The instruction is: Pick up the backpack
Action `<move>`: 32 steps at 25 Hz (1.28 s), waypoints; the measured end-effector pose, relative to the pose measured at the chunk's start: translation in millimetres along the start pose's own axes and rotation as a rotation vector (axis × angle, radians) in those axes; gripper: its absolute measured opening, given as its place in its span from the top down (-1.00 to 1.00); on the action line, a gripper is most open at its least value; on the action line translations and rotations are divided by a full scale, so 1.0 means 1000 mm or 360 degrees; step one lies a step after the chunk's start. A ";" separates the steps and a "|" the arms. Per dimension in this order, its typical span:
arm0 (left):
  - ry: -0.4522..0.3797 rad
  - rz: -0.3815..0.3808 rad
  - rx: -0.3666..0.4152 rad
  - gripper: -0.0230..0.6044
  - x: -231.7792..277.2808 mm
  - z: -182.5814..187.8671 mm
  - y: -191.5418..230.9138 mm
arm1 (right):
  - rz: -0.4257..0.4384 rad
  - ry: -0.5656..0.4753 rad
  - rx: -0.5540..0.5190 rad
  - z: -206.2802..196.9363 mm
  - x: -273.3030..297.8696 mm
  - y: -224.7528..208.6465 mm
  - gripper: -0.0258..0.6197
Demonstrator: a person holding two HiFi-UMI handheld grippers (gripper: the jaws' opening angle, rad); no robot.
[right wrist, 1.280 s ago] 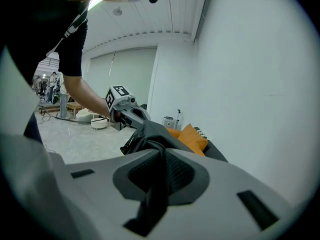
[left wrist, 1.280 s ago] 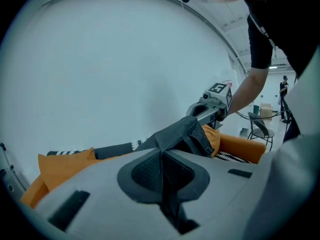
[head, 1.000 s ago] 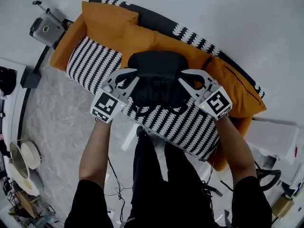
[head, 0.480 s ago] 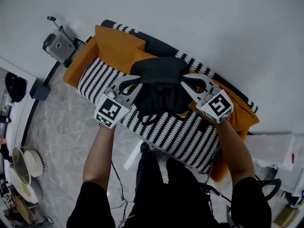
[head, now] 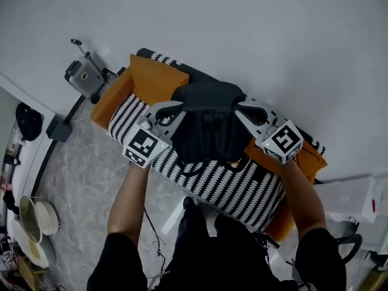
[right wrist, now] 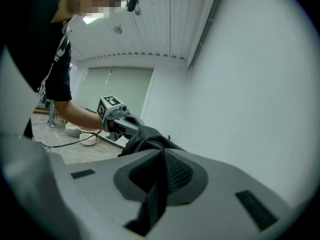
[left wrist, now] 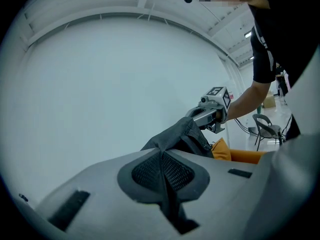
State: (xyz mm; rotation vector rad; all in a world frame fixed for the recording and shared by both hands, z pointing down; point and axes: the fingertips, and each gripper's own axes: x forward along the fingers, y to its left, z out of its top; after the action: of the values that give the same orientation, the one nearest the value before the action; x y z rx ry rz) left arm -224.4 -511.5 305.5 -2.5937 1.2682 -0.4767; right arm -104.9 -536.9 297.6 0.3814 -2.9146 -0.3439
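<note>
Two grippers share load: left gripper [head: 174, 108] clenched on backpack [head: 209, 129] fabric at its left edge; backpack now hangs clear above striped sofa [head: 233, 185], higher than second ago; right gripper [head: 244, 108] jaws just closed tighter, fabric pinched between them; pick-up looks nearly complete

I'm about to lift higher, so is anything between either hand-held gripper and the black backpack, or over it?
Nothing visible. The left hand-held gripper and right hand-held gripper are shut on the black fabric backpack; the right's jaws have just been closing on its fabric. Behind it stands only white wall; the orange sofa lies below.
</note>
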 end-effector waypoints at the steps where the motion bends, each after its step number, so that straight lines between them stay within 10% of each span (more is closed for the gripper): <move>1: -0.0006 -0.0002 0.0002 0.83 -0.002 0.006 0.001 | 0.0000 -0.0006 -0.0002 0.006 -0.002 0.000 0.81; 32: -0.0255 -0.0011 0.0049 0.83 -0.045 0.181 0.016 | -0.0106 -0.0304 -0.0133 0.176 -0.074 -0.009 0.82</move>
State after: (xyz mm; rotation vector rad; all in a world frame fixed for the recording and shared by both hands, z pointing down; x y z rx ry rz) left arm -193.3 -476.8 124.1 -2.5534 1.1901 -0.2803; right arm -69.5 -489.4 116.2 0.4573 -3.0643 -0.5387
